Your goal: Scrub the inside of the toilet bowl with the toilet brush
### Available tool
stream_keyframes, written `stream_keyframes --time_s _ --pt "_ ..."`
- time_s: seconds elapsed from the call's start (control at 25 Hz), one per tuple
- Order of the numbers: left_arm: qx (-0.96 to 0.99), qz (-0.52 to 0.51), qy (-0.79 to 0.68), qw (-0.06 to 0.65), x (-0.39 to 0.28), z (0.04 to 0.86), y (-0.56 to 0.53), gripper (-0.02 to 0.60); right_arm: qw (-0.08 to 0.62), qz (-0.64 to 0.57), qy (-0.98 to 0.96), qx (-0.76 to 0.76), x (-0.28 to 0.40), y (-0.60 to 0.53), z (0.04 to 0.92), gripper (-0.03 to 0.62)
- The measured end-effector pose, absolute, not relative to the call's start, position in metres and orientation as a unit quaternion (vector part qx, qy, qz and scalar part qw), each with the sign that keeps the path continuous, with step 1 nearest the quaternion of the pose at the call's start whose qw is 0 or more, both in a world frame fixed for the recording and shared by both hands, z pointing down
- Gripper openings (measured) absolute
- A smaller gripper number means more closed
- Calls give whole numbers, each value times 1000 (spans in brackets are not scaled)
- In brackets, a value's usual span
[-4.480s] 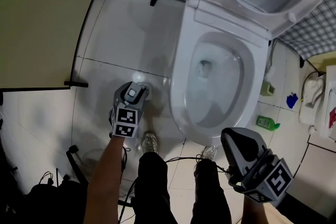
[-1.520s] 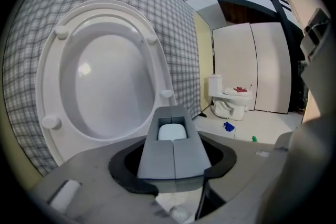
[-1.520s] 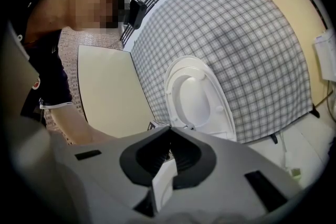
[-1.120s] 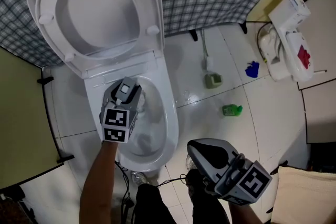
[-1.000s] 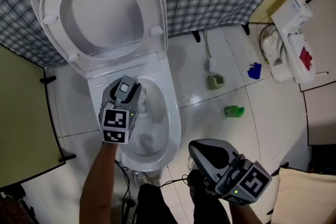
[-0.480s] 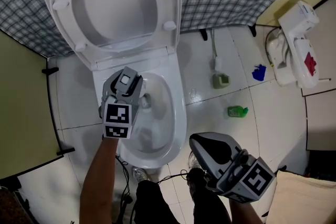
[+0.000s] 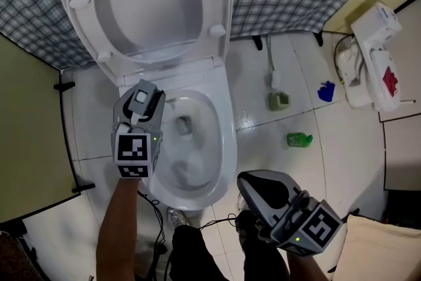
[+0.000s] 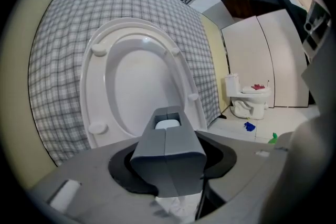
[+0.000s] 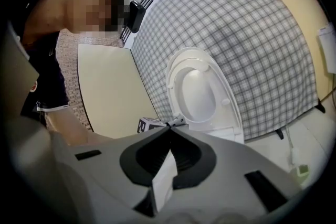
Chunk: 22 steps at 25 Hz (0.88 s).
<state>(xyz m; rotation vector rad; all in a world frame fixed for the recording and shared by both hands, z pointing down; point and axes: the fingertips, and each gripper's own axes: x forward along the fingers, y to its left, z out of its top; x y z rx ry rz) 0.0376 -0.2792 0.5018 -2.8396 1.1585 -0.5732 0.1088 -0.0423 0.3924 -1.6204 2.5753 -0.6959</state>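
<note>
The white toilet (image 7: 227, 141) stands with its lid and seat (image 7: 148, 0) raised, and the drain (image 7: 182, 124) shows in the wet bowl. My left gripper (image 7: 141, 99) hangs over the bowl's left rim, shut on the white handle of the toilet brush (image 8: 168, 124). The handle's top sticks out between the jaw tips, and the brush head is hidden under the gripper. In the left gripper view that gripper (image 8: 168, 115) points at the raised lid (image 8: 134, 86). My right gripper (image 7: 254, 185) is low at the front right, off the toilet, jaws together and holding nothing (image 9: 170, 124).
On the tiled floor right of the toilet are a green bottle (image 7: 299, 139), a small green holder with a stick (image 7: 277, 100) and a blue object (image 7: 326, 91). A white fixture (image 7: 371, 56) stands far right. A beige partition (image 7: 29, 135) closes the left side.
The left gripper, earlier down at the floor left of the toilet, has shifted from over the bowl's middle to its left rim. The right gripper has stayed put.
</note>
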Motion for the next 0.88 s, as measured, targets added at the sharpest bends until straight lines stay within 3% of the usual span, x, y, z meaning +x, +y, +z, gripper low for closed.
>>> stream_keyframes --time_s 0.2,0.52,0.88 --pt "-904 -200 378 11 28 523 -276 218 9 -228 825 -516 106 -42 397 0" --pt "-893 -215 392 -60 20 582 -262 218 3 -232 820 -523 116 -33 402 0" --pt "-876 -221 428 -4 -23 517 -254 218 12 -234 829 -508 109 -34 397 0"
